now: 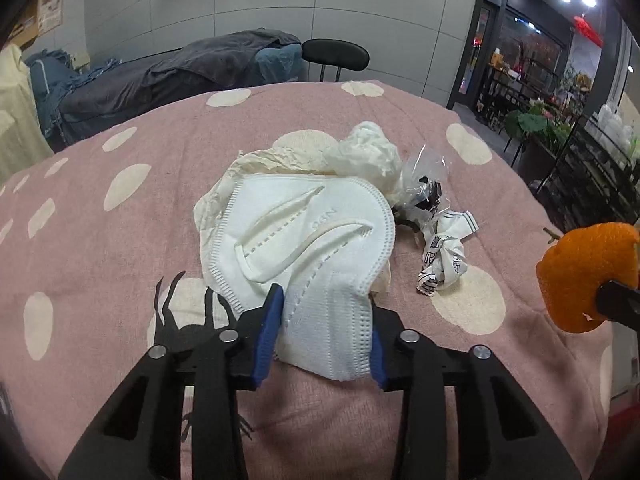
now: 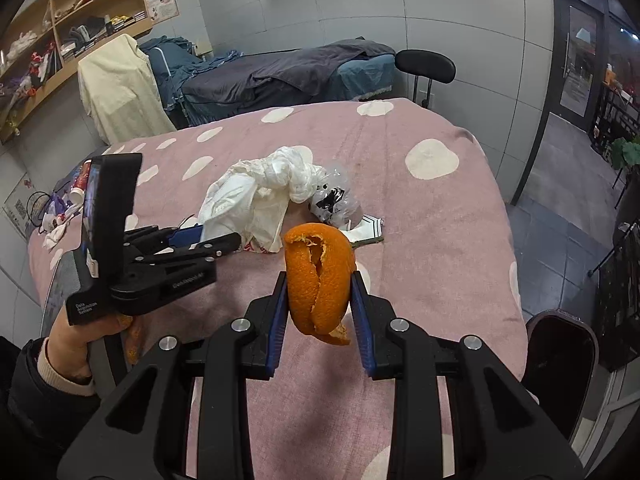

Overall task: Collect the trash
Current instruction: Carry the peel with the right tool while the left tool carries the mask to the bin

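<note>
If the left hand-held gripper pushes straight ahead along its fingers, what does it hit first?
The white face mask: the left hand-held gripper already has the mask's near edge between its open fingers. Behind it lie the crumpled tissue and the beige paper; how far behind is hard to judge.

- Bedspread point(image 1: 100, 240): dusty pink with cream polka dots.
- Face mask point(image 1: 312, 248): white (its straps slightly creamier).
- Orange peel point(image 2: 320, 276): bright orange.
- Crumpled wrapper point(image 1: 444, 252): white with black print.
- Finger pads point(image 2: 278, 328): blue on black arms.
</note>
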Demonstrator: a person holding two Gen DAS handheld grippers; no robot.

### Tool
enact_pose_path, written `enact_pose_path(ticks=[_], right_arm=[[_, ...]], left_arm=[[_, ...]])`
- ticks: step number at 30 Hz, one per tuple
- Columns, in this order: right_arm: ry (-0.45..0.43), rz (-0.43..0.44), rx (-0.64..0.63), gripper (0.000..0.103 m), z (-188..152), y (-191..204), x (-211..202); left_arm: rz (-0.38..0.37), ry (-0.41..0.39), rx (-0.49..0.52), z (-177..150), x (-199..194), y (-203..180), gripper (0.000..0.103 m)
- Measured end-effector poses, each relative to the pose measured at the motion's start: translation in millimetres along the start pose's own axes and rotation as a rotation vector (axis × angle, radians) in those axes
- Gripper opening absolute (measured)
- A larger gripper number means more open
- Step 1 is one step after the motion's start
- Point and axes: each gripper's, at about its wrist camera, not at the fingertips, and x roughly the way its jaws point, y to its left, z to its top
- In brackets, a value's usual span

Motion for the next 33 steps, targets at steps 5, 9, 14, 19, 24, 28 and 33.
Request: enact_pose_path(ticks=[5, 9, 14, 19, 24, 28, 33], right_arm=[[-0.024, 0.005, 0.018, 0.031, -5.7, -6.6, -4.4], [-0.036, 0.009, 0.041, 0.031, -12.0, -13.6, -8.8], [-0.053, 0.004, 0.071, 0.031, -21.3, -24.6, -16.6], [-0.077, -0.014, 0.112, 0.031, -33.7, -38.2, -28.0], [-0.107, -0.054, 0.161, 0.031, -47.7, -59.1, -44.0], [-0.130, -0.102, 0.204, 0.031, -60.2, -81.6, -58.0], [-0.146, -0.168, 0.277, 0.031, -77.4, -116.2, -76.3]], left_arm=[[-0.071, -0.043, -0.091, -6.8, -16.0, 14.2, 0.016], [-0.091, -0.094, -0.101, -15.6, -38.1, 11.0, 0.015], [-0.107, -0.137, -0.080, -21.4, -59.2, -5.9, 0.015], [-0.153, -0.178, -0.050, -24.7, -77.2, -29.1, 0.015], [-0.231, -0.206, 0.004, -21.5, -89.2, -61.1, 0.015], [-0.300, -0.228, 0.063, -18.5, -92.6, -90.2, 0.015], [-0.389, -0.219, 0.120, -16.9, -89.1, -123.8, 0.015]])
